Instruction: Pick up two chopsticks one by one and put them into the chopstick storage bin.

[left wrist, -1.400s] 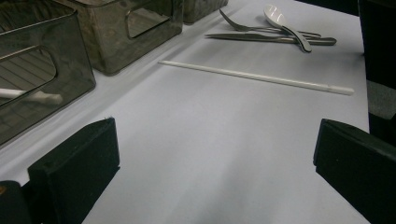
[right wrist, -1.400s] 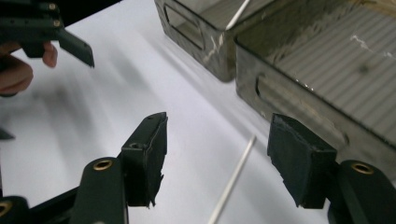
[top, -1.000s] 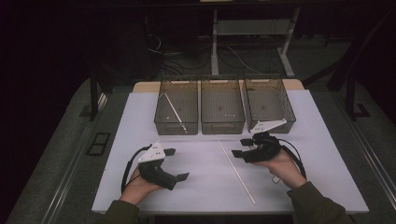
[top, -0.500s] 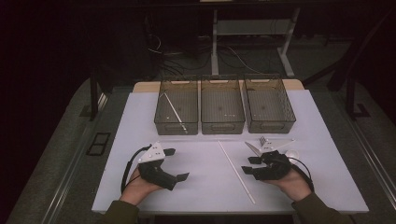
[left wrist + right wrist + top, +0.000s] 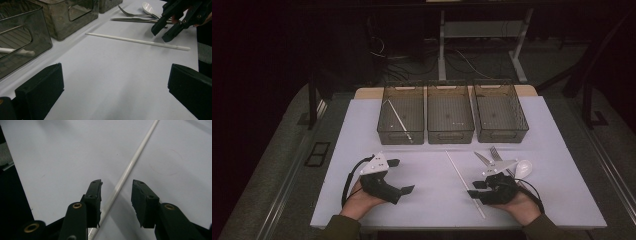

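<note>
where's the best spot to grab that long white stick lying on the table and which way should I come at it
Probably near its near end, from straight above, jaws across its width. The white stick is thin, lies flat on the table, and would likely roll if pushed sideways. The right gripper already straddles it there, jaws just closing, not yet touching.

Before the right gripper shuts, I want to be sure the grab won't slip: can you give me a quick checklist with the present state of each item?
1. White stick lies between the jaws of the right gripper: ok.
2. Jaws, which have just been closing, are not yet pressing on the stick; a gap shows on both sides: ok.
3. Stick lies flat on the table, apart from the knife, fork and spoon: ok.
4. Left gripper is open and off to the side, away from the stick: ok.
5. Jaws low enough to catch the stick: cannot tell.
</note>
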